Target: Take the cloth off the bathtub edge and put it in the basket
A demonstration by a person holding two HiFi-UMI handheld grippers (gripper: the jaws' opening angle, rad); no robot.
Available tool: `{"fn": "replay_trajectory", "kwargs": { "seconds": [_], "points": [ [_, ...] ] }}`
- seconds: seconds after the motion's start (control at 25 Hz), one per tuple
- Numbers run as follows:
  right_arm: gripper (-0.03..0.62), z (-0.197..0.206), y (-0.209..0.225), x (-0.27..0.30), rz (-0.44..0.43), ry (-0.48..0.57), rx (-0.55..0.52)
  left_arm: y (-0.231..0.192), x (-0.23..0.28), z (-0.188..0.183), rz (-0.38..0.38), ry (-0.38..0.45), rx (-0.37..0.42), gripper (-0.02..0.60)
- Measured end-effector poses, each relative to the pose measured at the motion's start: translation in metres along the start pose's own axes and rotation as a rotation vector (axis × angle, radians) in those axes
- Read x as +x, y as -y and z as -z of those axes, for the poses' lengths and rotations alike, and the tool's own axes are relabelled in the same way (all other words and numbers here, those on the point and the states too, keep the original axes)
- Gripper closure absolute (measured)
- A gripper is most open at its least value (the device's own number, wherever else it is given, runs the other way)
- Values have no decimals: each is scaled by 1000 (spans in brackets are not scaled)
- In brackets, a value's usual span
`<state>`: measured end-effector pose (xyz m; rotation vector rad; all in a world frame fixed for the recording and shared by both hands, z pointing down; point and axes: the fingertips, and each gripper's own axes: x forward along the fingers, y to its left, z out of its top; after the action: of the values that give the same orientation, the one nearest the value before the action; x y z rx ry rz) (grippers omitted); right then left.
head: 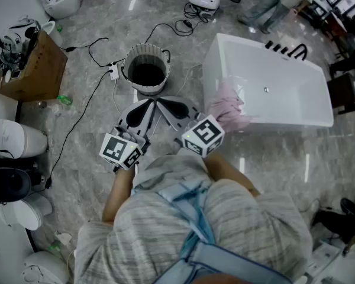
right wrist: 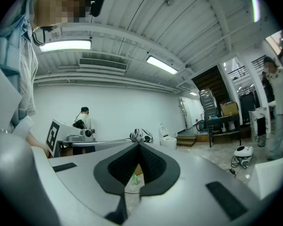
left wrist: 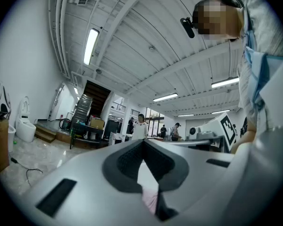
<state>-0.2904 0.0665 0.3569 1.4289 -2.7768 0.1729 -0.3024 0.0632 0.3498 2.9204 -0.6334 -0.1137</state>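
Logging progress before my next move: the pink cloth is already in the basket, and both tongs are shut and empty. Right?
Not quite. The head view shows the cloth draped over the bathtub edge, not in the basket. The rest stands: the left tongs and right tongs are shut and empty.

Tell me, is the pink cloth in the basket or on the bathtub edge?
On the edge. The pink cloth hangs over the white bathtub rim; the basket shows only a dark inside.
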Motion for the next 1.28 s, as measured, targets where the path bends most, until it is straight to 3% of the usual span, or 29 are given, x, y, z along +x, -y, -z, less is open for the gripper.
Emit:
{"fn": "replay_trajectory", "kwargs": {
  "seconds": [0.52, 0.72, 1.28],
  "points": [
    [591, 0, -3, 6, -12, 15, 35, -4, -4, 4, 11, 0, -7, 578],
    [591, -6, -6, 8, -55, 73, 111, -9, -7, 5, 11, 5, -17, 578],
    [590, -4, 10, -7, 8, 49, 119, 7, 8, 3, 82, 14, -38, 578]
  ]
}}
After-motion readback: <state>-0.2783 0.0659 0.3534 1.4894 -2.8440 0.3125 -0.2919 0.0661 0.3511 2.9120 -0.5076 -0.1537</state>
